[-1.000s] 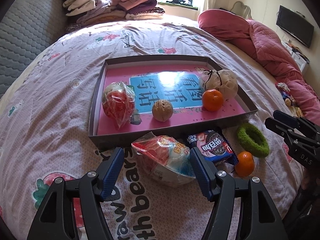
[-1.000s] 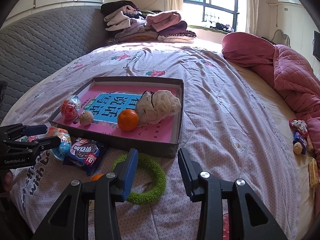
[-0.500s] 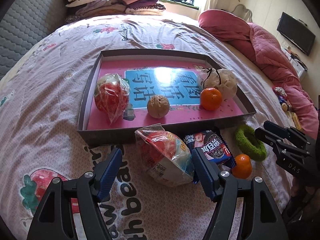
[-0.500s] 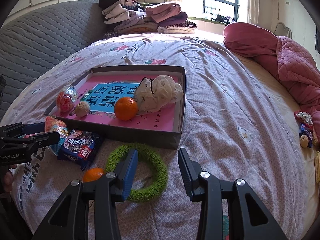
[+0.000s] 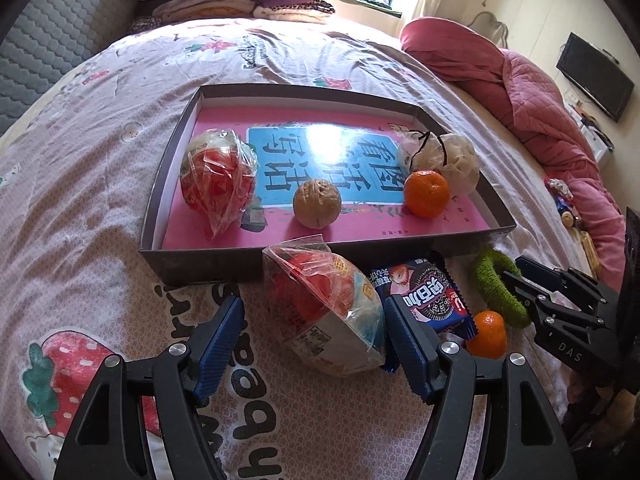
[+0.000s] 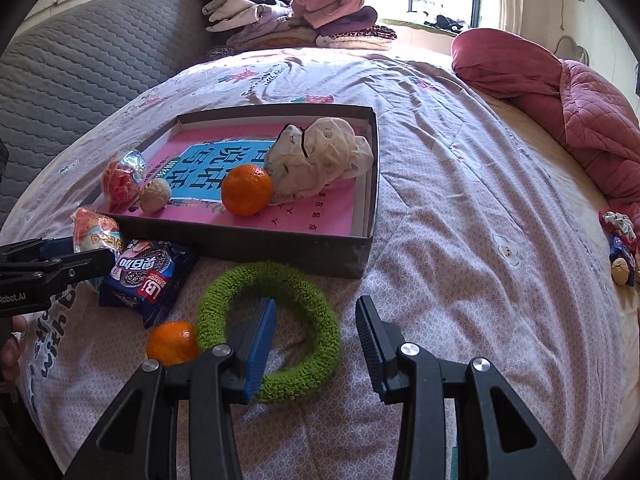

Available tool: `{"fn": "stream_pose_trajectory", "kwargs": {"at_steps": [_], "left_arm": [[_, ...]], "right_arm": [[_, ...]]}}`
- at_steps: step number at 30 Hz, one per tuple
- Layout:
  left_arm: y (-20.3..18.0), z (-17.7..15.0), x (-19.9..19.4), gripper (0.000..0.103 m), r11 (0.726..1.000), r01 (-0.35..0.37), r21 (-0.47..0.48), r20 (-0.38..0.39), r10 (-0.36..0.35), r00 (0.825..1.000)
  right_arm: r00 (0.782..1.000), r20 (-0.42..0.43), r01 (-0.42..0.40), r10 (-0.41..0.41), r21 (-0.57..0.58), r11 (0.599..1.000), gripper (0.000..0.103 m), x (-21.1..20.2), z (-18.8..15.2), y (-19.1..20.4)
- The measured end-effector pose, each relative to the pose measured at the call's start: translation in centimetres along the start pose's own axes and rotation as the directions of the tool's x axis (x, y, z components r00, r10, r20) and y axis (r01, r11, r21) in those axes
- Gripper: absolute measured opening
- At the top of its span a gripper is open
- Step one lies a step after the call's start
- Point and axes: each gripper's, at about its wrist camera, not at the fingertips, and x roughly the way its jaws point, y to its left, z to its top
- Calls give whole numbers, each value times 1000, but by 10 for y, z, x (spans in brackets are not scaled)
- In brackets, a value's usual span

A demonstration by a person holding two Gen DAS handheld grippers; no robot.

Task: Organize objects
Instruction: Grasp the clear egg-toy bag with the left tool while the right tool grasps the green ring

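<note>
Left wrist view: left gripper (image 5: 312,340) is standing with jaws apart, straddling the plastic-wrapped red-and-white snack bowl (image 5: 326,314) lying at 6 o'clock of the dark cardboard tray (image 5: 200,266).

Right wrist view: right gripper (image 6: 316,338) is standing apart; its left finger is sitting inside the fuzzy green fabric ring (image 6: 270,326), at 6 o'clock of the tray (image 6: 280,242).

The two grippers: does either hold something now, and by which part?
Nothing is held. The left gripper straddles the wrapped snack; the right gripper straddles the green ring's side.
</note>
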Motion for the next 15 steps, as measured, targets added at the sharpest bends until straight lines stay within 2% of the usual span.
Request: {"fn": "stream_pose_trajectory", "kwargs": {"at_steps": [6,13,15], "left_arm": [[1,2,2,74,1000,10,-12,3,-10,1000],[1,2,3,73,1000,19,-11,8,-18,1000],[0,2,3,67,1000,29,-10,10,-29,1000]], "right_arm": [[1000,3,-4,4,-17,1000,41,4,-2,4],[1000,-2,-10,10,-25,1000,30,8,-3,8],[1000,-1,-13,13,-19,1000,26,8,-3,8]]}}
